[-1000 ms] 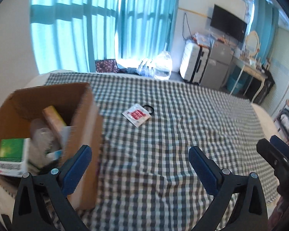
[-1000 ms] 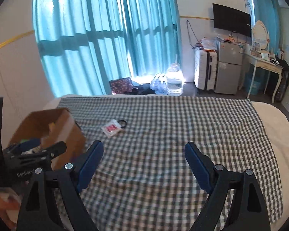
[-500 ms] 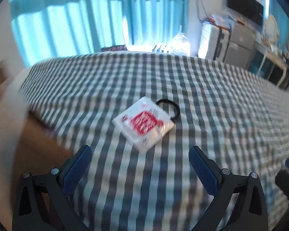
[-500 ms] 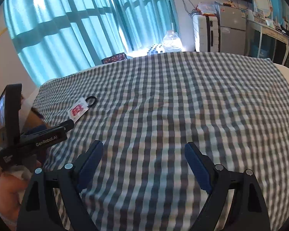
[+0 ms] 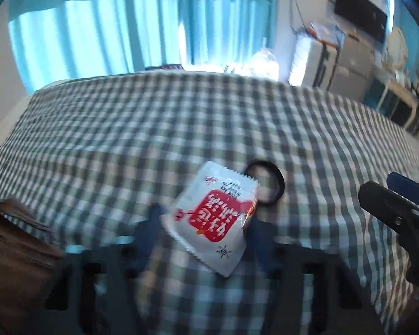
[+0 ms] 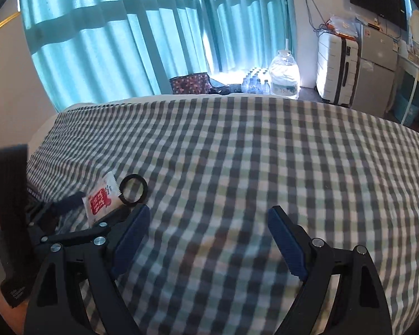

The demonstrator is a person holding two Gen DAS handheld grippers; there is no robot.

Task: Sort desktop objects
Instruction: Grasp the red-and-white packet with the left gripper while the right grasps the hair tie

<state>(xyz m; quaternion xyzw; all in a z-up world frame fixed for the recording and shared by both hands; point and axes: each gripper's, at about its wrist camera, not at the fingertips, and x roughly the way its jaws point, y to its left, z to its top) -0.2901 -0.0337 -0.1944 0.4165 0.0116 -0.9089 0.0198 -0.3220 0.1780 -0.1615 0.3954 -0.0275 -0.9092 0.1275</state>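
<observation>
1. I have the left hand-held gripper (image 5: 206, 229) straddling the white and red sachet (image 5: 213, 217). Its jaws are closing with the sachet between them, but the fingers are smeared by motion, so I cannot tell whether the pads are pressing on it yet.
2. The sachet lies on the checked cloth, over toward the left edge of the surface; whether that surface is a bed or a desk I cannot tell. A black ring (image 5: 266, 182) lies against the sachet's far corner.
3. I judge the sachet light, thin and soft, a crinkly film that will bend rather than resist and may slide on the cloth. I would pinch it across its flat middle or by a crimped end seam, keeping clear of the ring so it is not dragged along.
4. The right hand-held gripper (image 6: 206, 237) hangs over bare cloth with its jaws wide apart and nothing between them.
5. The left wrist view gives me the sachet's print and seams close up, and a brown cardboard edge (image 5: 11, 240) at the left.
6. The right wrist view shows what that one cannot: the left tool from the side, one blue finger (image 6: 69, 199) beside the sachet (image 6: 102, 199), and the ring (image 6: 133, 189) sharp.
</observation>
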